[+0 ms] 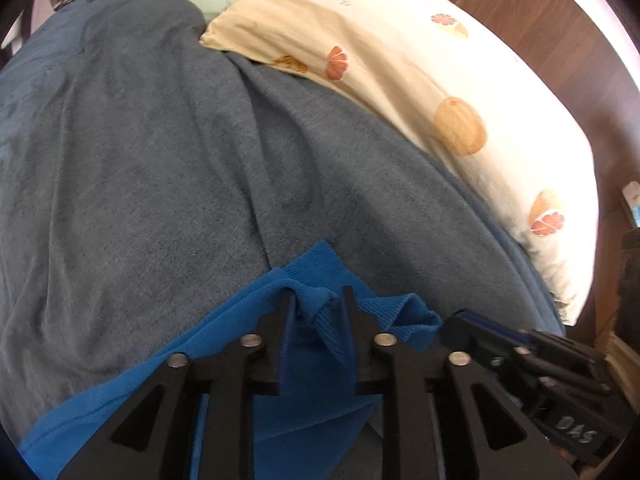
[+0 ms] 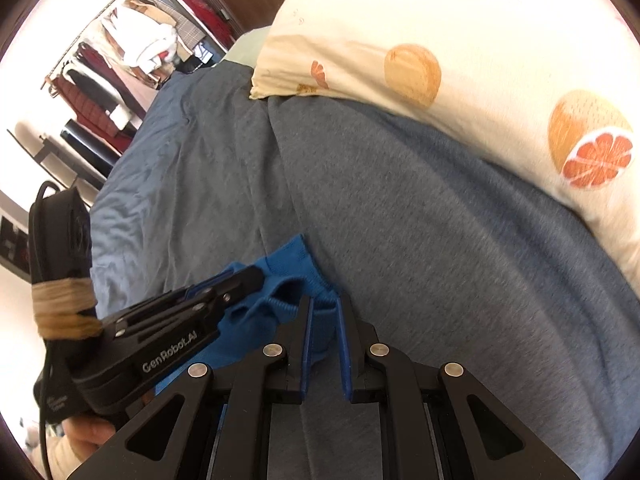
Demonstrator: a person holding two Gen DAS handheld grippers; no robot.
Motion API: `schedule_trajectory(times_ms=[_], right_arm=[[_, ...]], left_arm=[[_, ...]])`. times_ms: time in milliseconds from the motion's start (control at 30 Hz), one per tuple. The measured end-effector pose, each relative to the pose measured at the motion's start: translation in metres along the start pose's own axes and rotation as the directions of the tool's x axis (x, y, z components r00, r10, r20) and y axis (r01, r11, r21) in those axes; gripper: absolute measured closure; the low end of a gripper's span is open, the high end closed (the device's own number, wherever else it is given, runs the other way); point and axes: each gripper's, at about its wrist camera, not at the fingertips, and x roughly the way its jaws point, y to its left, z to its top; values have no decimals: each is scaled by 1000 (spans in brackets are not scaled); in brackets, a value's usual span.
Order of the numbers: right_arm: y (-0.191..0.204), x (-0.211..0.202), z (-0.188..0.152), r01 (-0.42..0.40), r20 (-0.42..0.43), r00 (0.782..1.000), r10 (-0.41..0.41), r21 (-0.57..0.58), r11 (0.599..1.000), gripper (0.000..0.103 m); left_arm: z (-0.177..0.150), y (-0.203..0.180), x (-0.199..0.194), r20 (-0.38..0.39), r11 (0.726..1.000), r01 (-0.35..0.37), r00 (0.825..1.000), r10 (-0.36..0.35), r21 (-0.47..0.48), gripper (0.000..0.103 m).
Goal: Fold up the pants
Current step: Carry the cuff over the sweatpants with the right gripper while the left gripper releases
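Note:
The blue pants point(image 1: 280, 360) lie on a grey-blue blanket point(image 1: 160, 160) on a bed. My left gripper point(image 1: 318, 300) is shut on the ribbed hem of the pants, which bunches between its fingers. My right gripper point(image 2: 324, 304) is shut on the same blue ribbed hem point(image 2: 296, 264) just beside the left one. In the right wrist view the left gripper point(image 2: 240, 280) comes in from the left, its tip in the blue cloth. In the left wrist view the right gripper point(image 1: 460, 324) lies at lower right. The rest of the pants runs back under the grippers, out of sight.
A cream pillow point(image 1: 440, 100) printed with oranges lies along the far right of the bed, against a dark wooden headboard point(image 1: 560, 12). A clothes rack point(image 2: 120, 60) with hanging clothes stands beyond the bed's far left. A person's hand point(image 2: 84, 436) holds the left gripper.

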Motion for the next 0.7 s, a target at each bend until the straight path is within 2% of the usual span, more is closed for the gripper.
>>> schedule_trajectory(times_ms=[33,67,100,167,233,333,367,400,433,533,700], right_arm=[[1,1,-1,-1,-2,1000,1,3,1000,90],[2,2,-2,-1,-5,1000,1,4,1000,90],[4,2,-3,-5,-3,1000,5,6,1000,90],[5,2,-5,-14,-1,1000,14,11,1000,89],[8,2,-6,-11,3,1000,11,11,1000,88],[10,5,-10,-7,-7,1000,7,12,1000,88],[9,7,-11,-8,-10,1000,8,18,1000,88],[8,9,-12,-13,-13,1000,13,29,999,88],[6,12,-13,-20,-13,1000,21,47,999,88],[1,19,-17,-15,-6,1000,15,76,997,88],[-9,27,-18,-8,3,1000,8,153,988,88]], left_arm=[[1,-1,-5,12,1000,15,1000,-15,13,51],[2,-4,-12,41,999,16,999,-18,35,33],[3,-6,-20,73,998,-5,997,1,57,31],[9,-11,-31,113,991,-39,993,25,126,31],[14,-12,-32,104,983,-39,994,20,182,31],[17,-10,-18,40,958,-41,999,31,283,34],[16,-9,-12,12,948,-35,999,33,315,39],[16,-7,-6,-21,939,-20,999,28,342,44],[16,-5,3,-63,931,5,998,20,365,46],[19,-1,19,-125,918,45,992,5,394,49],[30,3,26,-120,889,59,993,-5,455,51]])
